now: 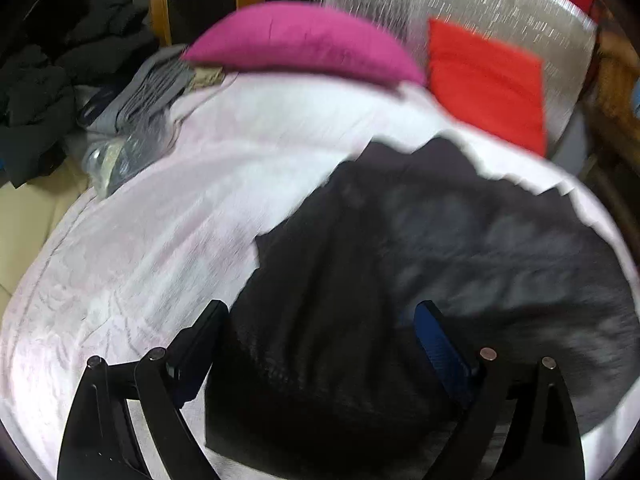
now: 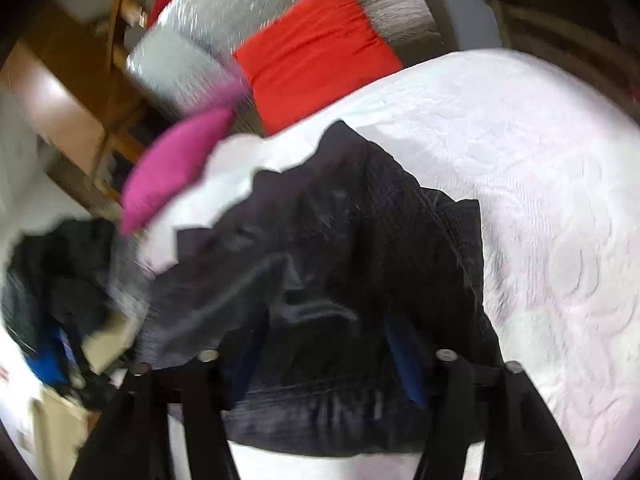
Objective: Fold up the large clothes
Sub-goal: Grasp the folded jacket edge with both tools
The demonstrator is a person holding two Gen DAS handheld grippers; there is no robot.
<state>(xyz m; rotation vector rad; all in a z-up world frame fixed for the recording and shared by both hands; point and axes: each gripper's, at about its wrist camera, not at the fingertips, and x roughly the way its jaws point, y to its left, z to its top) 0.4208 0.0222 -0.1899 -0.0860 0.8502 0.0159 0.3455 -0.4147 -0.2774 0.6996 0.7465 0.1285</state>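
A dark garment (image 1: pixel 420 240) lies crumpled on the white quilted bed cover (image 1: pixel 160 220), toward the near right part of the bed in the left wrist view. The left gripper (image 1: pixel 324 320) stands wide over the near edge of the garment; the dark cloth is between its fingers, but the pads do not press on it. In the right wrist view the right gripper (image 2: pixel 324 344) is also spread apart, with the garment (image 2: pixel 340 220) bunched between the blue pads, and I cannot see them pinching it. At the far end of the bed lie a magenta pillow (image 1: pixel 304 40) and a red cushion (image 1: pixel 484 80). A pile of dark clothes (image 1: pixel 40 80) sits far left beside the bed.
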